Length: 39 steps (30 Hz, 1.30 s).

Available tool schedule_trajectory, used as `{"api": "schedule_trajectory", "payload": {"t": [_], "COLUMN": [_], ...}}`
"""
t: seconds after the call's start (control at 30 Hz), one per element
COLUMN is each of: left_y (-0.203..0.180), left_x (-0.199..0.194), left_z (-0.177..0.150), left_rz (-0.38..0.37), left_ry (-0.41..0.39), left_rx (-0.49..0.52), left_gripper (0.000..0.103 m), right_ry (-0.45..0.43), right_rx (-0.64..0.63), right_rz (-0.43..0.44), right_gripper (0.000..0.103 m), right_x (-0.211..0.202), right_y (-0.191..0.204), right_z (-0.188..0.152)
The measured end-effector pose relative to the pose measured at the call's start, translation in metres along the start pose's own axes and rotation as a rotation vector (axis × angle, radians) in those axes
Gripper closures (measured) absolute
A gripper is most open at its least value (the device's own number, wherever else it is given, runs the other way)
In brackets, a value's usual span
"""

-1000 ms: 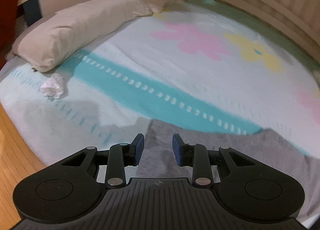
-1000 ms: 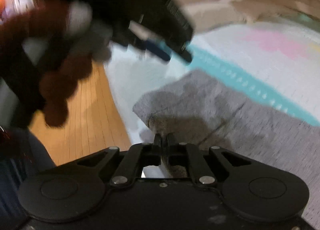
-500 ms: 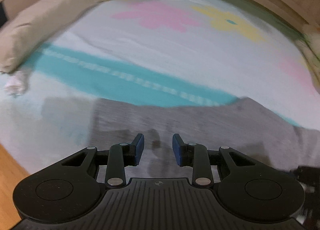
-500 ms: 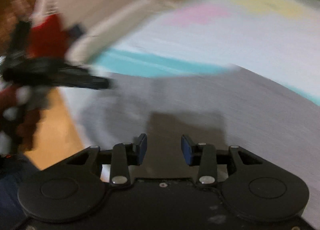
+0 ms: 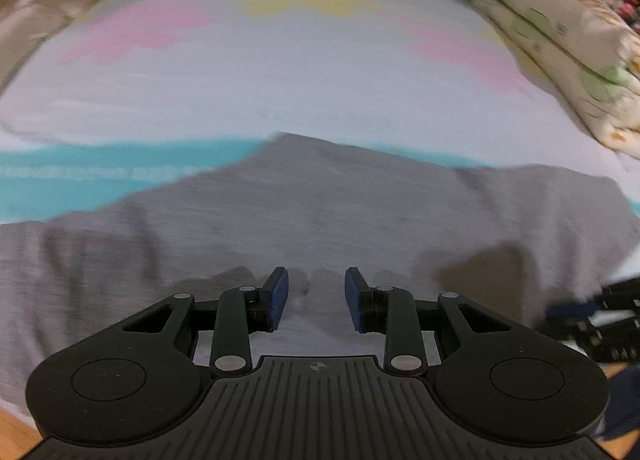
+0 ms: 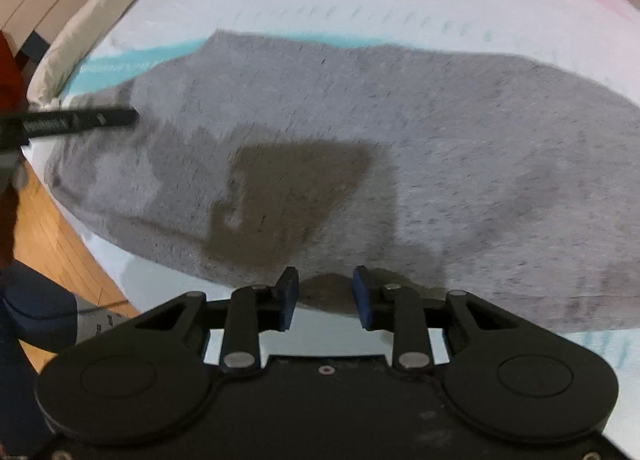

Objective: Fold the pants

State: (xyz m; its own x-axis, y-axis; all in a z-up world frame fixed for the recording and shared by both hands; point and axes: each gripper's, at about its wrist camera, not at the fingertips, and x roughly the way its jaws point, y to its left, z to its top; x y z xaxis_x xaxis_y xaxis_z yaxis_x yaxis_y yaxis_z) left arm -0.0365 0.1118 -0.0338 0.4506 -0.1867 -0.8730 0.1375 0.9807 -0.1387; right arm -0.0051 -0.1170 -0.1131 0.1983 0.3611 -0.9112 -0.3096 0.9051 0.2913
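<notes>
The grey pants (image 5: 320,211) lie flat on the bed, folded into a broad shape; they also fill the right wrist view (image 6: 360,131). My left gripper (image 5: 316,296) is open and empty, hovering low over the pants' near part. My right gripper (image 6: 325,294) is open and empty, above the pants' near edge. The left gripper shows as a dark bar at the left of the right wrist view (image 6: 76,121). The right gripper shows at the right edge of the left wrist view (image 5: 600,316).
The bedsheet (image 5: 280,71) is white with a teal stripe and pink and yellow flowers. A folded patterned blanket (image 5: 568,43) lies at the far right. A pillow (image 6: 92,19) lies at the far left. Wooden floor (image 6: 52,236) runs beside the bed's near edge.
My right gripper has let go of the pants' corner and opened. Both grippers have swung to the right along the pants. The left gripper stays open.
</notes>
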Motion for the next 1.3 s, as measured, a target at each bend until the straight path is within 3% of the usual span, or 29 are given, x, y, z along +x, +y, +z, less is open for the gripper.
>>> {"api": "schedule_trajectory", "payload": {"t": [0.1, 0.17, 0.33, 0.5, 0.57, 0.7, 0.97, 1.07, 1.17, 1.3], "left_y": [-0.024, -0.036, -0.067, -0.084, -0.093, -0.115, -0.151, -0.157, -0.166, -0.17], "left_x": [0.007, 0.015, 0.033, 0.04, 0.042, 0.049, 0.077, 0.088, 0.094, 0.093], "left_z": [-0.001, -0.002, -0.004, 0.002, 0.008, 0.018, 0.024, 0.02, 0.017, 0.016], "left_rz": [-0.078, -0.09, -0.095, -0.119, -0.129, -0.149, -0.143, -0.127, -0.095, -0.086], "left_ry": [0.033, 0.047, 0.081, 0.079, 0.071, 0.052, 0.079, 0.117, 0.111, 0.106], "left_rx": [0.015, 0.039, 0.087, 0.091, 0.087, 0.103, 0.124, 0.135, 0.191, 0.203], "left_gripper": [0.073, 0.073, 0.073, 0.073, 0.073, 0.073, 0.073, 0.073, 0.073, 0.072], "right_ry": [-0.071, -0.078, 0.06, 0.076, 0.047, -0.061, -0.224, -0.241, -0.272, -0.309], "right_rx": [0.025, 0.062, 0.06, 0.046, 0.091, 0.205, 0.602, 0.703, 0.791, 0.844], "right_rz": [-0.045, -0.074, -0.218, -0.191, -0.184, -0.265, -0.376, -0.448, -0.444, -0.442], "right_gripper": [0.067, 0.067, 0.065, 0.062, 0.061, 0.059, 0.057, 0.057, 0.057, 0.057], "right_x": [-0.014, -0.023, -0.011, -0.038, -0.056, -0.101, -0.177, -0.186, -0.193, -0.188], "right_y": [-0.008, -0.025, -0.046, -0.067, -0.084, -0.133, -0.251, -0.282, -0.309, -0.304], "right_z": [0.004, 0.006, 0.005, 0.003, 0.005, 0.005, -0.032, -0.057, -0.078, -0.089]}}
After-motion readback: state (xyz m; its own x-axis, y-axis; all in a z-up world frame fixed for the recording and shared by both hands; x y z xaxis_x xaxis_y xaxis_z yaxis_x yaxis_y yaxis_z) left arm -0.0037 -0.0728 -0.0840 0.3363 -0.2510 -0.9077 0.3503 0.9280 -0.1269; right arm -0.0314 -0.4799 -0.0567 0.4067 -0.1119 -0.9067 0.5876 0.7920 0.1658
